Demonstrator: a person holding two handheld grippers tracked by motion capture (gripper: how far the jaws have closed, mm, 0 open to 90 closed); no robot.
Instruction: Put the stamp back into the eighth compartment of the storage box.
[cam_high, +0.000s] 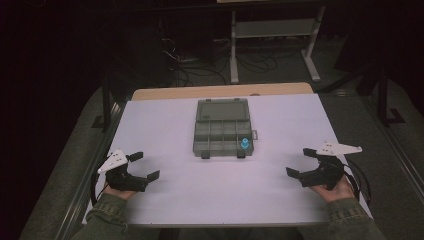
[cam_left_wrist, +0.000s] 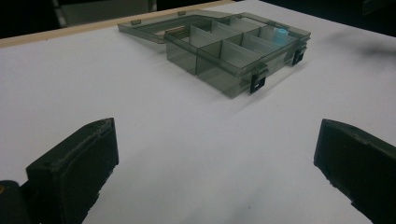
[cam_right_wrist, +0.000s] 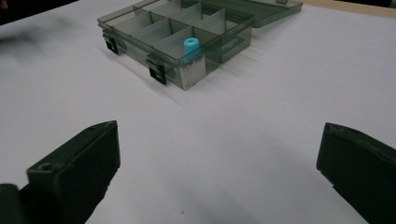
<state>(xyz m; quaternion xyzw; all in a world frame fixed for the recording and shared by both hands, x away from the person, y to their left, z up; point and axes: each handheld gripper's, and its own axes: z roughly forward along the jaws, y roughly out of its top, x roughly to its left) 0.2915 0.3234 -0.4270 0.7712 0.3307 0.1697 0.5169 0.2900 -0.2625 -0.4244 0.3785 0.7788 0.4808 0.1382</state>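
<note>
Left gripper (cam_high: 144, 166): jaws spread wide, holding nothing, resting on the white table (cam_high: 200, 195); right gripper (cam_high: 300, 162): jaws likewise apart and empty; ahead of both and between them lies the open compartment box (cam_high: 221, 134); a blue-capped vial (cam_high: 245, 144) stands in its near corner compartment on the right gripper's side.

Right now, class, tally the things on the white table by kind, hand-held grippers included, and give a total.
Clear grey compartment box, lid open: 1
Blue-capped vial in the box's corner compartment: 1
Grippers, jaws open: 2, the left gripper and the right gripper
Total: 4
</note>
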